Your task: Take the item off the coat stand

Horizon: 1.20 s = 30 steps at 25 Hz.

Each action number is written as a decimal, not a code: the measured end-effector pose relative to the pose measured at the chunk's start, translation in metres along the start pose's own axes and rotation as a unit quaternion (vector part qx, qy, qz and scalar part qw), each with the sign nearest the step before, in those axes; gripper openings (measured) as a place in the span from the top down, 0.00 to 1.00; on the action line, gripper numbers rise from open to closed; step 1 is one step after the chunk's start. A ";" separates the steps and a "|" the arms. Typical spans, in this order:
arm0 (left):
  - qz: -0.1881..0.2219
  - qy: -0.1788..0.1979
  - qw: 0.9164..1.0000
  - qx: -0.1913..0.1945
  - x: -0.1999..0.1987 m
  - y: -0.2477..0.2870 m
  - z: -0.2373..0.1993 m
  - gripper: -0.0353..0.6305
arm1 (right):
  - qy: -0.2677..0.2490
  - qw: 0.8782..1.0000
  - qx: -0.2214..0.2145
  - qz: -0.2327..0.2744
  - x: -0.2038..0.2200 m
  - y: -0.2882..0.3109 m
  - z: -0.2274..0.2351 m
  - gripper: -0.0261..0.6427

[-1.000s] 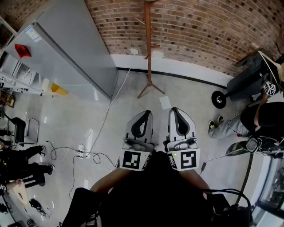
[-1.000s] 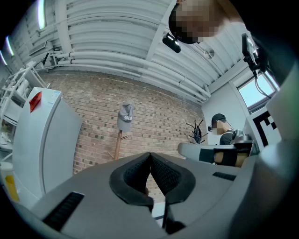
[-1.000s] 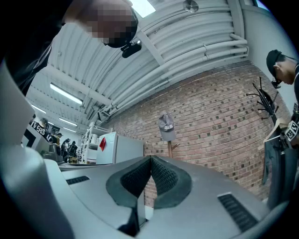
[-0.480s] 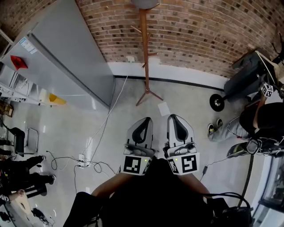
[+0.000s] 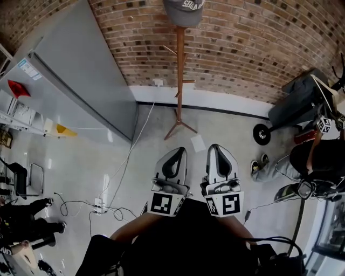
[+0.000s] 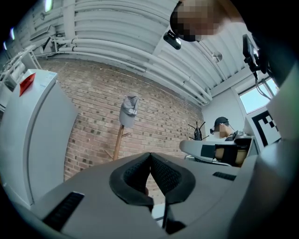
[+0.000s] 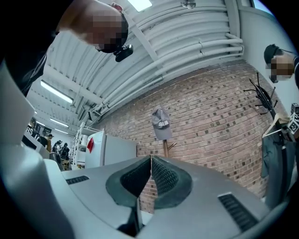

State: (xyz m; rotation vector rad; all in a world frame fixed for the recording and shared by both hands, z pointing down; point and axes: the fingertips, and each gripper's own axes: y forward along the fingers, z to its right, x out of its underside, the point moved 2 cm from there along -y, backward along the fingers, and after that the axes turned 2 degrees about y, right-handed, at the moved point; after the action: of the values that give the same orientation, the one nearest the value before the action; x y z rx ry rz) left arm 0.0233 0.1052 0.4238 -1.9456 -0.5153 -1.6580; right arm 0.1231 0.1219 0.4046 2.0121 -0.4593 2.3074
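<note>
The soft grey fabric cap (image 5: pixel 183 11) atop the wooden coat stand (image 5: pixel 180 81) looks light and floppy, so pinch its brim. The left claw (image 5: pixel 177 151) and right claw (image 5: pixel 215 147) are both clenched, empty.

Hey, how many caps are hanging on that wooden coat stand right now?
1. A grey cap sits on the very top of the coat stand against the brick wall. The lower pegs that show are bare; a peg behind the pole could be hidden.

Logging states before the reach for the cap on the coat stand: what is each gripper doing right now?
Left gripper: closed, jaws together, holding nothing.
Right gripper: closed, jaws together, holding nothing.
</note>
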 end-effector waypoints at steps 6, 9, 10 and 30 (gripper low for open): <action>0.000 -0.010 1.000 0.020 -0.004 0.031 -0.036 0.92 | -0.004 1.000 0.001 -0.002 0.002 0.051 -0.006 0.93; -0.004 -0.024 0.999 0.041 -0.008 0.047 -0.049 0.92 | -0.007 1.000 0.008 0.000 0.002 0.074 -0.008 0.93; -0.007 -0.028 0.998 0.050 -0.009 0.051 -0.052 0.92 | -0.008 1.000 0.012 0.002 0.001 0.082 -0.008 0.93; -0.037 -0.016 0.994 0.104 -0.007 0.089 -0.131 0.92 | -0.004 0.998 0.058 0.014 0.014 0.177 -0.022 0.93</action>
State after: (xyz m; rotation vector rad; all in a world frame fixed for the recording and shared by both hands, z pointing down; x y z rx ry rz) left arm -0.0270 -0.0448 0.4182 -1.8226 -0.7500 -1.5510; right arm 0.0598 -0.0434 0.3823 2.0798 -0.3650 2.3957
